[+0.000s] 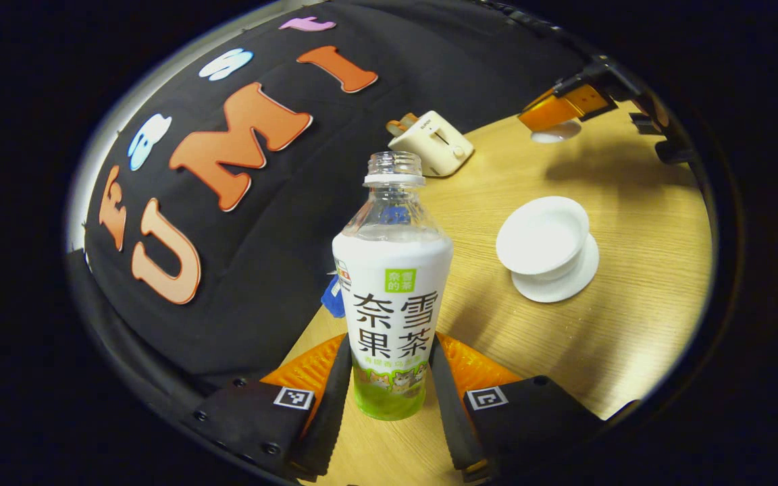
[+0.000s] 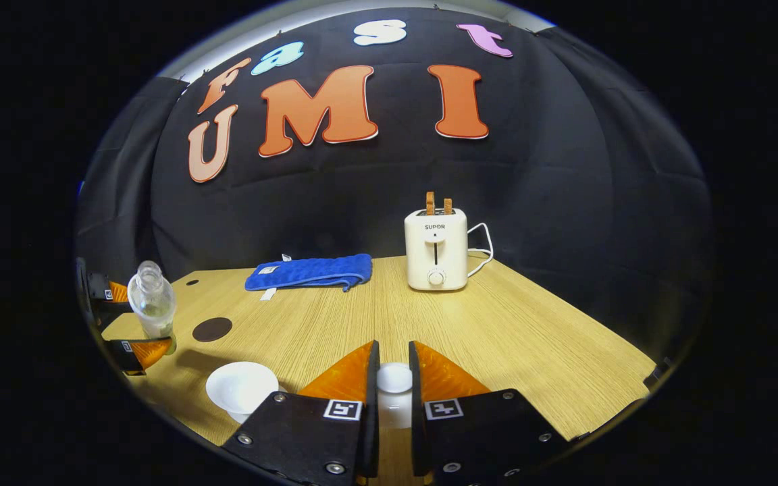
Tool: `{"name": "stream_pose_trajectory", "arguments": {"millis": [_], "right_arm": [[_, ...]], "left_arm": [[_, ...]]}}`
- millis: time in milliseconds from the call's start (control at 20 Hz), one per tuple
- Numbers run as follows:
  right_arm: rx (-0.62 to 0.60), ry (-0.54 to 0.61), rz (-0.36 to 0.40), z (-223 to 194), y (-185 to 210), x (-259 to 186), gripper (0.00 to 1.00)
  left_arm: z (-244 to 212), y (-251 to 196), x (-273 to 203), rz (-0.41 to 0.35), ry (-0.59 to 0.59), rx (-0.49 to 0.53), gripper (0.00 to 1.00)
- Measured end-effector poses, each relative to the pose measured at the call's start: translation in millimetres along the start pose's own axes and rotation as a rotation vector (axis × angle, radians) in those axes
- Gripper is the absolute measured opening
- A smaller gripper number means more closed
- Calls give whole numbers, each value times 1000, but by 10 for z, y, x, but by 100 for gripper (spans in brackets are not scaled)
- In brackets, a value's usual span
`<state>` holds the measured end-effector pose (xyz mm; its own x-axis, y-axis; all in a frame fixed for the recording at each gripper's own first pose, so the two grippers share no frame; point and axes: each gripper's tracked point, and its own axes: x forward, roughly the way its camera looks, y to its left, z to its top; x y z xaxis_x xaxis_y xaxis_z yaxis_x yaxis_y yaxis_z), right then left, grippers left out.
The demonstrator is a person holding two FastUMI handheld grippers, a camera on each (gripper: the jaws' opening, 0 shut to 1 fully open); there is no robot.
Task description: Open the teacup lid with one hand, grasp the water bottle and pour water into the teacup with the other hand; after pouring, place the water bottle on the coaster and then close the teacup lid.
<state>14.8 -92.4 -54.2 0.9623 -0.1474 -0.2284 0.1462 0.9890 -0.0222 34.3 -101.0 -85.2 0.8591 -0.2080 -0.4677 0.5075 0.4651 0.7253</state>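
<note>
My left gripper (image 1: pixel 390 344) is shut on the uncapped water bottle (image 1: pixel 392 297), whose white label faces me and whose neck is clear. To its right the white teacup (image 1: pixel 543 237) stands open on its saucer (image 1: pixel 575 280). In the right gripper view my right gripper (image 2: pixel 393 347) is shut on the white teacup lid (image 2: pixel 394 378), held over the table right of the teacup (image 2: pixel 240 386). The bottle (image 2: pixel 151 300) shows at the far left between the left gripper's orange fingers (image 2: pixel 142 352). A dark round coaster (image 2: pixel 212 329) lies just right of the bottle. The right gripper (image 1: pixel 561 108) holds the lid (image 1: pixel 554 133) beyond the cup.
A cream toaster (image 2: pixel 436 250) with two slices stands at the back of the wooden table (image 2: pixel 531 337), its cord trailing right. A folded blue cloth (image 2: pixel 311 271) lies at the back left. The toaster (image 1: pixel 433 143) also shows behind the bottle.
</note>
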Motion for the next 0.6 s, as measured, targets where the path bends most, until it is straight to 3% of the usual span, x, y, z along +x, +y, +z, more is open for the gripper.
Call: {"name": "stream_pose_trajectory", "arguments": {"millis": [600], "right_arm": [[14,8,-7,-2,-59,0,19]], "left_arm": [[-5,-101,86,-23,59,409,67]]}}
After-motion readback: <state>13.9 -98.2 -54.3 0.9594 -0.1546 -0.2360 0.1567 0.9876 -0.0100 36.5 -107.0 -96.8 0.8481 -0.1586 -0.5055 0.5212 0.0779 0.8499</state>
